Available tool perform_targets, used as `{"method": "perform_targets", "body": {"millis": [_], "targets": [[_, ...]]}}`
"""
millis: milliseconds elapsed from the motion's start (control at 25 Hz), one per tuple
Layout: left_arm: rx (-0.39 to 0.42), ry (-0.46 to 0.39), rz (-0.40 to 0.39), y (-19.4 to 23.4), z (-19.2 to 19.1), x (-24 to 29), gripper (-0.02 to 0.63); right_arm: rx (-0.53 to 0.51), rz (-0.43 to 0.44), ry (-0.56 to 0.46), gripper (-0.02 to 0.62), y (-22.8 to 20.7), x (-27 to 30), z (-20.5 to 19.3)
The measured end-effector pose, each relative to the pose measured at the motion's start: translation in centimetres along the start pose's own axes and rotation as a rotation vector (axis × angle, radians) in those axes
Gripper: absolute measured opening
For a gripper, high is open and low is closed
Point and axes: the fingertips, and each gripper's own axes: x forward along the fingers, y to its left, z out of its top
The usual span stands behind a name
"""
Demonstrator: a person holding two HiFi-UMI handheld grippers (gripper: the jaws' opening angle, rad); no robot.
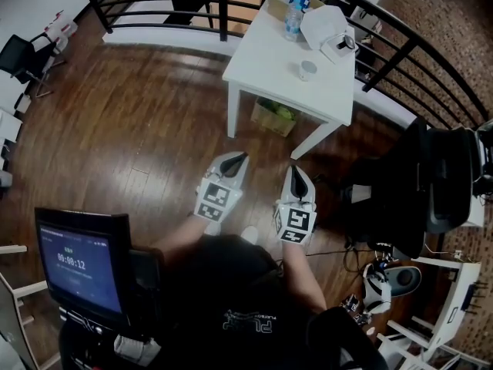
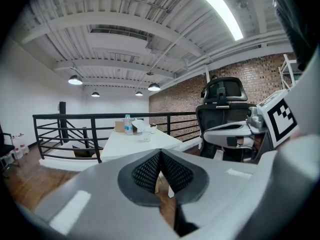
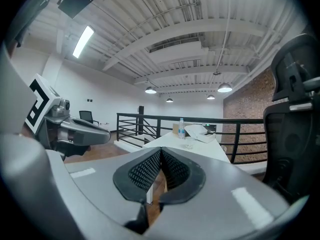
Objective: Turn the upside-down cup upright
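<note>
A small clear cup (image 1: 306, 69) stands on the white table (image 1: 269, 60), well ahead of both grippers; from here I cannot tell which way up it is. The cup (image 2: 146, 135) shows small in the left gripper view, and the cup (image 3: 189, 144) likewise in the right gripper view. My left gripper (image 1: 239, 159) is held over the wooden floor short of the table, jaws shut with nothing between them. My right gripper (image 1: 296, 173) hangs beside it, also shut and empty. Each gripper view shows its black ribbed pads pressed together.
On the table also stand a water bottle (image 1: 293, 18), a white box (image 1: 327, 28) and a cardboard box (image 1: 279, 5). A green-filled box (image 1: 274, 116) sits under the table. Black railing (image 1: 400, 33) runs behind it. A black office chair (image 1: 431, 179) is at right, a monitor (image 1: 81, 264) at left.
</note>
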Motion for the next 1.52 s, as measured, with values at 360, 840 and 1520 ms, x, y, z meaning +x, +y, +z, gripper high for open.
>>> {"method": "perform_targets", "body": {"millis": [360, 840, 1520], "targets": [[-0.003, 0.012, 0.017, 0.4, -0.3, -0.4, -0.002, 0.034, 0.000, 0.026, 0.014, 0.0, 0.2, -0.9], [0.018, -0.010, 0.031, -0.2, 0.6, -1.4, -0.002, -0.011, -0.013, -0.025, 0.012, 0.3, -1.4, 0.2], [0.052, -0.047, 0.055, 0.3, 1.5, -1.2, -0.002, -0.098, -0.033, -0.079, 0.011, 0.6, -1.1, 2.1]]}}
